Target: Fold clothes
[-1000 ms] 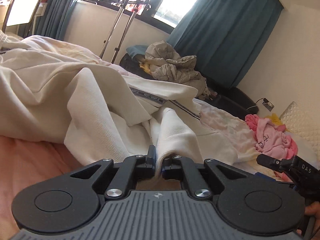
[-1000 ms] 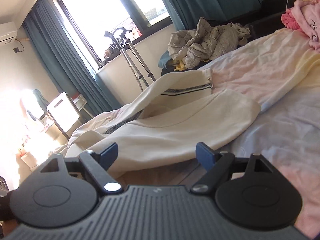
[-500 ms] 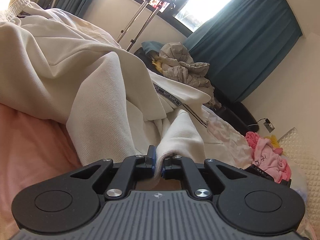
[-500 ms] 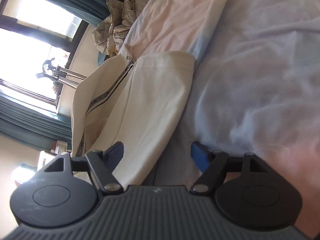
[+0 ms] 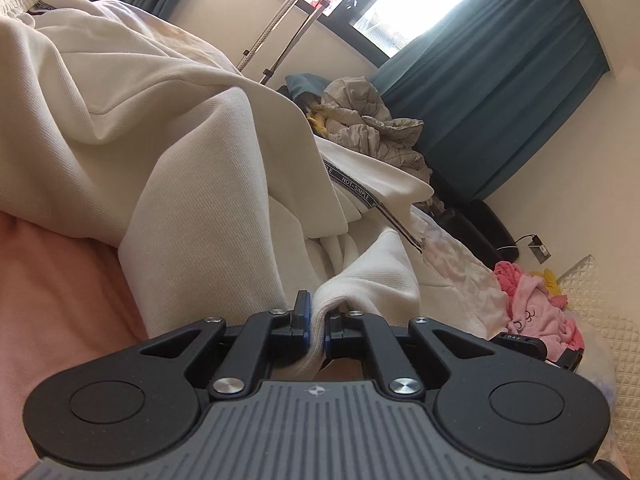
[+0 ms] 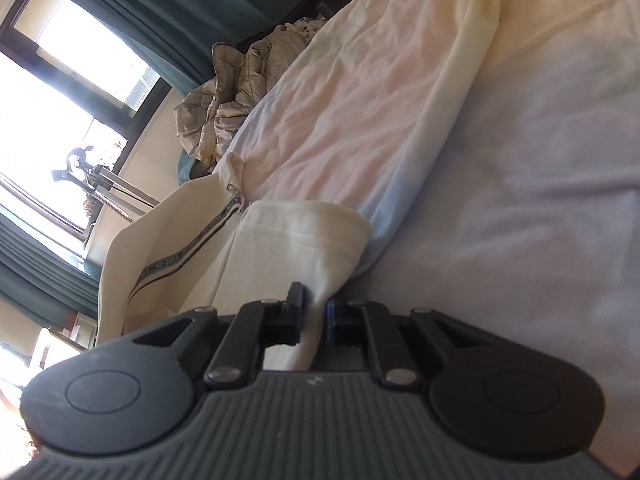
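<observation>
Cream sweatpants [image 5: 168,184] with a dark lettered side stripe [image 5: 360,192] lie crumpled across the bed. My left gripper [image 5: 315,328] is shut on a pinched fold of the cream fabric near a leg end [image 5: 380,280]. In the right wrist view the same sweatpants [image 6: 248,264] lie with one hemmed leg end [image 6: 320,220] nearest me. My right gripper [image 6: 314,316] is shut on the edge of that leg, with cream cloth pressed between its pads. Part of the right gripper's body [image 5: 520,342] shows at the lower right of the left wrist view.
The bed sheet [image 6: 500,200] is pale pink, blue and yellow. A pink garment [image 5: 532,312] lies at the far right beside a quilted headboard [image 5: 592,300]. A beige jacket heap [image 5: 372,128] sits past the bed under the window, next to metal crutches [image 5: 276,24] and teal curtains [image 5: 500,80].
My right gripper rolled, came down onto the leg end and shut on the cream cloth; it stood open before. The left gripper kept its hold and sank a little, tilting.
</observation>
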